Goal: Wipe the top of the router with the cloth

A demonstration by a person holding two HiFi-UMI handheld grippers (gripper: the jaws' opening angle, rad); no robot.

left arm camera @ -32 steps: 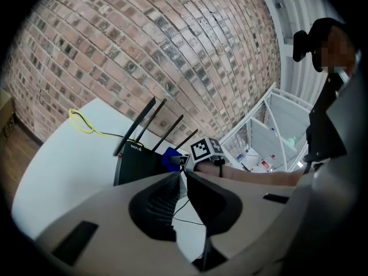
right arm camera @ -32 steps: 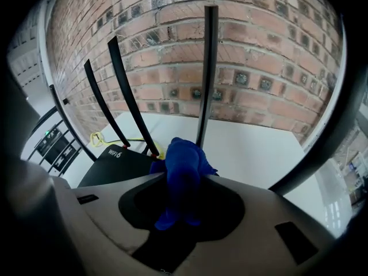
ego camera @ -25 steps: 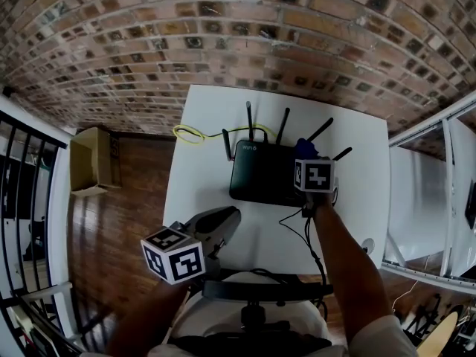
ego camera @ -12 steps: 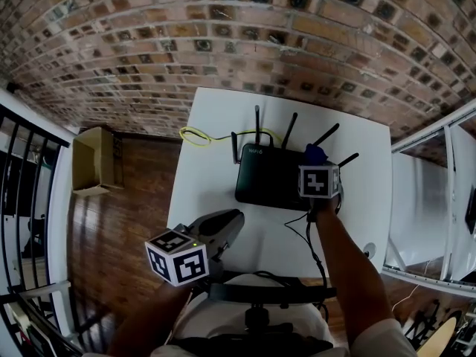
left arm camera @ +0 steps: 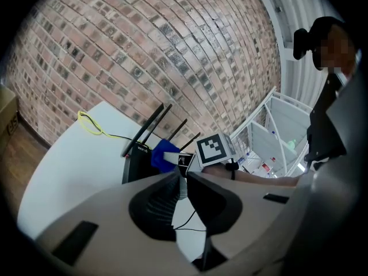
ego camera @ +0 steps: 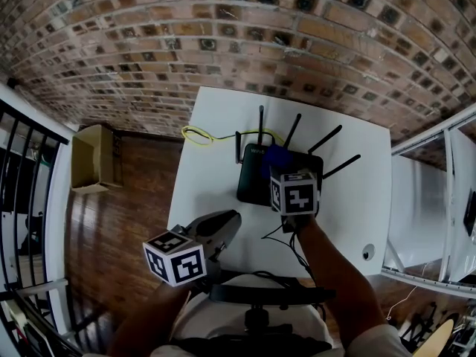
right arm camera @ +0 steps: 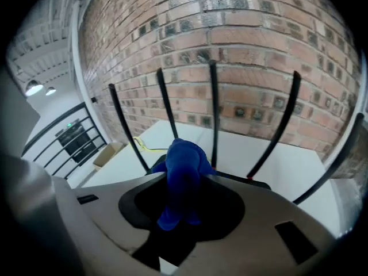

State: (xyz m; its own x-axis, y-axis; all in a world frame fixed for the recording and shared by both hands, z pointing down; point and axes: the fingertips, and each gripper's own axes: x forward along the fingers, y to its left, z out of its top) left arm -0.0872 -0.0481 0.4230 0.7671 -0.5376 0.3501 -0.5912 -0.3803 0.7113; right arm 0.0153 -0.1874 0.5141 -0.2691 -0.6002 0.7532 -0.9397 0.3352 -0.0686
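- The router sits at the far middle of the white worktop. The blue cloth is bunched over the left part of its top. The wad is narrow, so a single pass could leave strips unwiped.
- The right tool is clamped on the cloth with only a small tuft sticking out. Pressed too low, the hard jaw tips might scrape the casing.
- The upright antennas stand just beyond the cloth, and a stroke carried too far could knock or bend them.
- Nothing steadies the router. The left tool, jaws together and empty, hovers over the near left edge. A firm push may slide the router, tugging the yellow cable and the black cord.
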